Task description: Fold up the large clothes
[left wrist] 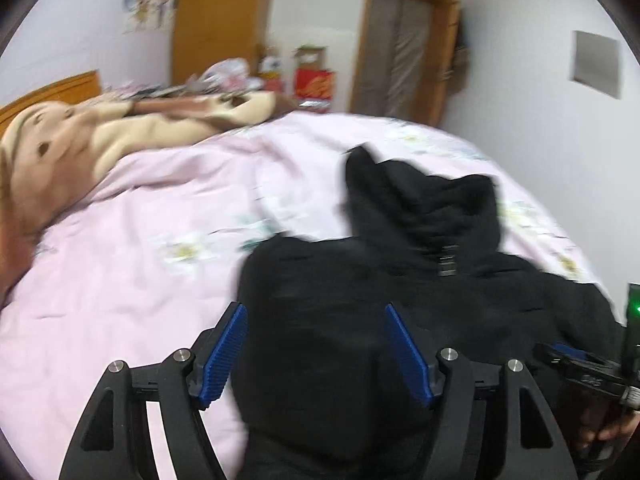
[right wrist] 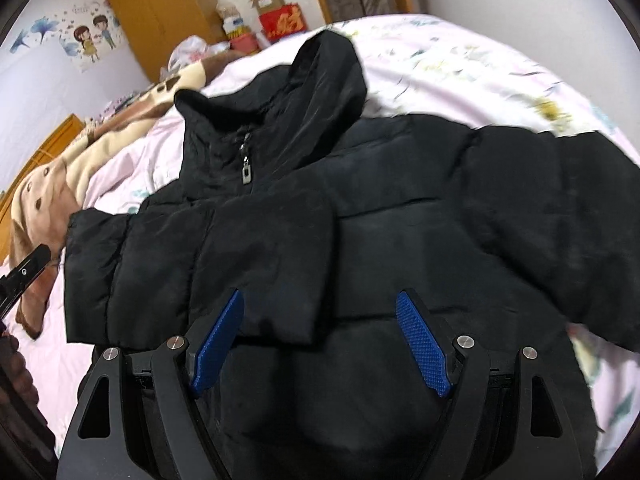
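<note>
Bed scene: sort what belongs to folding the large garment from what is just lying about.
Job:
- black hooded puffer jacket, one sleeve folded across its front
- left claw, open
- right claw, open

Lying about:
- beige blanket
- pink floral quilt underneath
- red box
- wardrobe
- cartoon wall sticker

Tan blanket (left wrist: 132, 128) – wooden wardrobe (left wrist: 220, 16) behind.

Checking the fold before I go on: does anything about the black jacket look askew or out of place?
Only the sleeves are uneven. On the black jacket, one sleeve is folded across the front, while the other sleeve is spread out over the pink quilt. Both grippers are open, holding nothing.
</note>
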Demonstrator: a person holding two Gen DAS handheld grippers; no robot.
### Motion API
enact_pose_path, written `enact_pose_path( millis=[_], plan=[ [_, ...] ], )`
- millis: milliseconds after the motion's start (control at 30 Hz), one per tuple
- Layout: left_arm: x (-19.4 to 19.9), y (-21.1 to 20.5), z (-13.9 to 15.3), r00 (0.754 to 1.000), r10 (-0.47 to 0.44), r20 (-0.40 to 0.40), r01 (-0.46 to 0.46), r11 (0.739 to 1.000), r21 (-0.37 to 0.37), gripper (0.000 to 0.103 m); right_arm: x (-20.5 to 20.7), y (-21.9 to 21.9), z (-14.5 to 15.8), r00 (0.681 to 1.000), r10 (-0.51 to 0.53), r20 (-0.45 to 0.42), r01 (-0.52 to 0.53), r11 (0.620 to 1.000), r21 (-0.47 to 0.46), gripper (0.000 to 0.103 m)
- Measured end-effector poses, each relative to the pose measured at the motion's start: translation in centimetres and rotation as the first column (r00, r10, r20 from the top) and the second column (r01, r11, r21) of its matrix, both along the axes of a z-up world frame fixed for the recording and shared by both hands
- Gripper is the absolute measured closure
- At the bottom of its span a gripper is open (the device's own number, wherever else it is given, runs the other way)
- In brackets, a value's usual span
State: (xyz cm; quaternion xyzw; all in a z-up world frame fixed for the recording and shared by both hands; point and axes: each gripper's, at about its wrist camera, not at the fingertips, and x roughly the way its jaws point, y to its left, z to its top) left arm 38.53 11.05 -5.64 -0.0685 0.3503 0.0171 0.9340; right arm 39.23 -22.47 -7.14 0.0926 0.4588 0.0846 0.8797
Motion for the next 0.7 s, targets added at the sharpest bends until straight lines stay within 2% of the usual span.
enact_pose_path(
  millis=[33, 100, 167, 233, 267, 300, 400, 567, 700],
  plan=[
    [0.5, 0.6, -0.6, 1.000, 0.000, -0.021, 0.000, 1.000, 0.011, 0.032, 0.4, 0.4, -0.4, 1.000, 0.014, -0.012, -0.014, 1.000, 0.004, 0.025],
    [1.2, 1.1, -1.9, 0.998, 0.003, -0.065, -0.002, 1.000, 0.021, 0.032, 1.0, 1.0, -0.9, 0.999, 0.019, -0.037, -0.018, 1.000, 0.009, 0.035],
    [1.8, 1.7, -3.1, 0.994, 0.008, -0.110, -0.009, 1.000, -0.007, 0.032, 1.1, 1.0, -1.1, 0.999, -0.002, -0.045, 0.004, 0.999, 0.034, 0.072],
    [1.7, 1.3, -3.4, 0.995, 0.000, -0.095, 0.001, 1.000, 0.010, 0.032, 1.0, 0.6, -1.0, 0.998, -0.044, -0.051, 0.047, 0.997, 0.057, 0.079],
    [1.7, 0.9, -3.5, 0.996, -0.010, -0.090, 0.012, 1.000, 0.022, 0.032, 1.0, 0.6, -0.9, 0.998, -0.039, -0.043, 0.042, 0.996, 0.076, 0.088],
    [1.9, 0.6, -3.6, 0.995, -0.020, -0.094, 0.023, 0.999, 0.028, 0.032, 0.9, 0.5, -0.7, 0.999, -0.033, -0.034, 0.036, 0.996, 0.086, 0.093],
    [2.6, -0.2, -4.1, 0.993, -0.050, -0.109, 0.050, 0.999, -0.003, 0.032, 0.2, 0.2, 0.8, 0.999, -0.026, 0.022, 0.024, 0.996, 0.084, 0.098],
    [3.4, -1.7, -4.3, 0.992, -0.068, -0.107, 0.072, 0.997, 0.032, 0.032, -0.9, -2.0, 3.8, 0.988, -0.084, 0.126, 0.077, 0.995, 0.061, 0.099],
    [4.8, -2.8, -5.7, 0.984, -0.067, -0.165, 0.078, 0.995, 0.061, 0.032, -0.4, -2.9, 3.4, 0.989, -0.106, 0.106, 0.108, 0.994, -0.011, 0.099]
  ],
)
